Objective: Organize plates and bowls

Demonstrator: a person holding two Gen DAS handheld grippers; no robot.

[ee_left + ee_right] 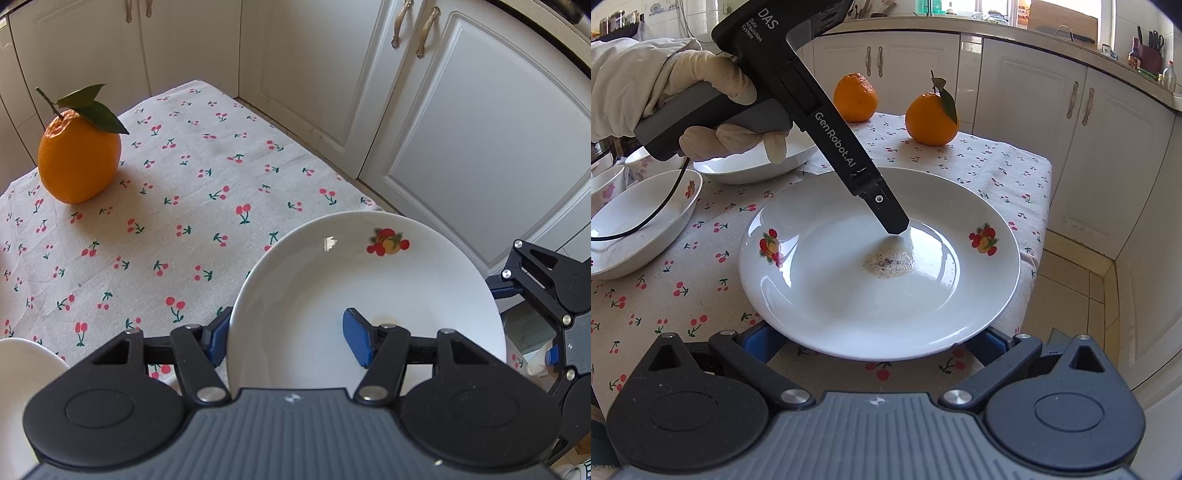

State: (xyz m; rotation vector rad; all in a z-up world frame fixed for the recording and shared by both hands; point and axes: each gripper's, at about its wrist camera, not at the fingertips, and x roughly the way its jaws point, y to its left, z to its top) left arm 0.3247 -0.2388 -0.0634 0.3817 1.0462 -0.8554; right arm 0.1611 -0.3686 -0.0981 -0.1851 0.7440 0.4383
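A white deep plate (849, 295) with fruit prints and a brownish speckled patch in its middle lies near the table's right edge. My left gripper (286, 338) reaches down from the upper left and is shut across the plate (369, 295) rim. One blue pad presses inside the well and the other is half hidden behind the rim. In the right wrist view only one of its fingers (890, 218) shows, touching the well. My right gripper (870, 339) is open, wide apart. Both its blue pads are tucked under the plate's near rim.
A leafy orange (932, 118) and a second orange (855, 98) stand at the back of the cherry-print cloth (997, 173). At the left are a fruit-print bowl (642, 225), a plain bowl (753, 166) and cups (605, 184). Cabinets and tiled floor (1071, 288) lie past the table's edge.
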